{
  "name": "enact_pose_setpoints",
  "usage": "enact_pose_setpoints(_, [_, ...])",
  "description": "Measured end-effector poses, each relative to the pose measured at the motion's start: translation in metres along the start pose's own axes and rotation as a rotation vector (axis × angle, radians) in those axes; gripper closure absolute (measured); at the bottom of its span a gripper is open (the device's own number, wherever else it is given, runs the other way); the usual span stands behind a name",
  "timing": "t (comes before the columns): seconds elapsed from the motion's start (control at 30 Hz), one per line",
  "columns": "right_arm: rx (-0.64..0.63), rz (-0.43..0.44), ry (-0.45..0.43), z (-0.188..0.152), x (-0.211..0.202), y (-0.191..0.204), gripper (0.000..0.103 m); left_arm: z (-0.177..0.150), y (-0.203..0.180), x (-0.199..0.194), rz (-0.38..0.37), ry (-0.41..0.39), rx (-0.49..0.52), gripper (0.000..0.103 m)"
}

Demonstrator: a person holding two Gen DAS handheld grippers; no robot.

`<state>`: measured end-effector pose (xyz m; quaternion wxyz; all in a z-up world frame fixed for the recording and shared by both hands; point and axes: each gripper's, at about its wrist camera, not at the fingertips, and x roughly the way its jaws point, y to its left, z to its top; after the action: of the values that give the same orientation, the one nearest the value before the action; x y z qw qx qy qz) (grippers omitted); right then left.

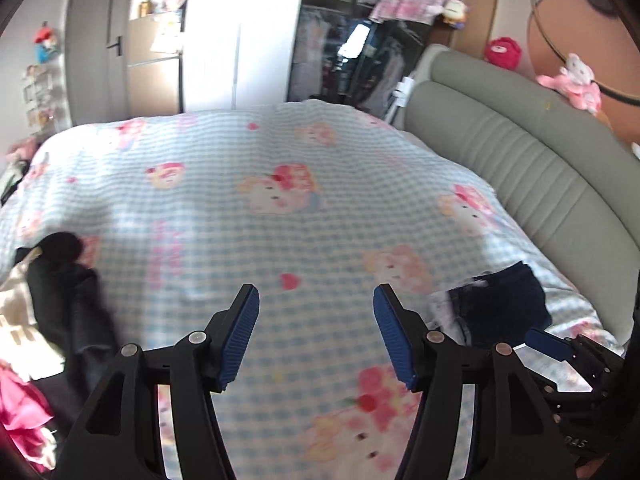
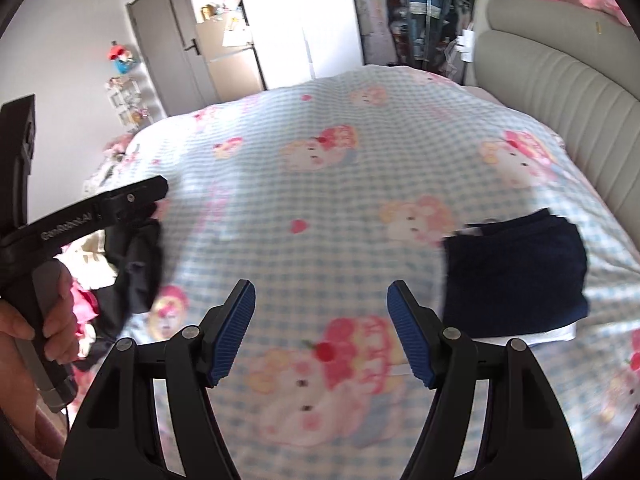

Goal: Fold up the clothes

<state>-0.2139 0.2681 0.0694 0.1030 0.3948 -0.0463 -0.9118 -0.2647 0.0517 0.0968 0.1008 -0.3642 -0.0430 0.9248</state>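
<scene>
A folded dark navy garment (image 2: 516, 272) lies on a white one at the right side of the bed; it also shows in the left wrist view (image 1: 500, 304). A loose black garment (image 1: 68, 292) lies in a heap at the bed's left edge, also in the right wrist view (image 2: 136, 268). My left gripper (image 1: 316, 336) is open and empty above the blanket. My right gripper (image 2: 320, 332) is open and empty above the blanket, left of the folded garment. The left gripper's body (image 2: 80, 220) shows at the left of the right wrist view.
The bed carries a blue checked blanket (image 1: 248, 168) with pink cartoon prints. A grey padded headboard (image 1: 520, 152) runs along the right. Pink and cream clothes (image 1: 20, 412) lie at the left edge. A wardrobe and door stand behind.
</scene>
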Motion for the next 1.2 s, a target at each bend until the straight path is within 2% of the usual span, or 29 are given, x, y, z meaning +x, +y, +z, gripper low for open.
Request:
enact_pose_setpoints(0.1, [-0.034,0.014,-0.009,-0.010,-0.007,0.044,0.033,-0.015,0.036,-0.028,0.069,-0.005,0.009,0.033])
enact_pose_setpoints(0.3, [-0.072,0.003,0.003,-0.039,-0.013,0.095,0.033,-0.057,0.076,-0.071,0.151,-0.011,0.024,0.024])
enact_pose_setpoints(0.4, [-0.132,0.025,0.020,-0.058,-0.019,0.111,0.030,-0.092,0.075,-0.083,0.238,0.008,0.105,0.024])
enact_pose_setpoints(0.47, [-0.166,0.042,0.023,-0.074,-0.028,0.118,0.028,-0.122,0.071,-0.092,0.247,-0.006,0.174,0.024])
enact_pose_setpoints(0.53, [-0.162,0.041,0.010,-0.088,-0.037,0.121,0.023,-0.146,0.067,-0.097,0.249,-0.008,0.200,0.024])
enact_pose_setpoints(0.67, [-0.104,0.074,0.031,-0.121,-0.050,0.119,0.023,-0.183,0.065,-0.108,0.188,0.023,0.125,0.023])
enact_pose_setpoints(0.83, [-0.095,0.054,0.055,-0.157,-0.063,0.116,0.023,-0.224,0.066,-0.125,0.159,0.072,0.021,0.017])
enact_pose_setpoints(0.93, [-0.101,0.020,0.036,-0.165,-0.075,0.114,0.023,-0.239,0.062,-0.132,0.179,0.082,0.030,0.017])
enact_pose_setpoints(1.03, [-0.068,0.015,0.011,-0.172,-0.089,0.113,0.023,-0.243,0.061,-0.145,0.188,0.061,-0.001,0.015])
enact_pose_setpoints(1.1, [-0.057,0.021,0.006,-0.181,-0.094,0.115,0.023,-0.247,0.059,-0.156,0.246,0.001,-0.044,0.014])
enact_pose_setpoints(1.2, [0.012,0.035,-0.035,-0.198,-0.100,0.108,0.023,-0.258,0.052,-0.162,0.295,-0.024,-0.098,0.014])
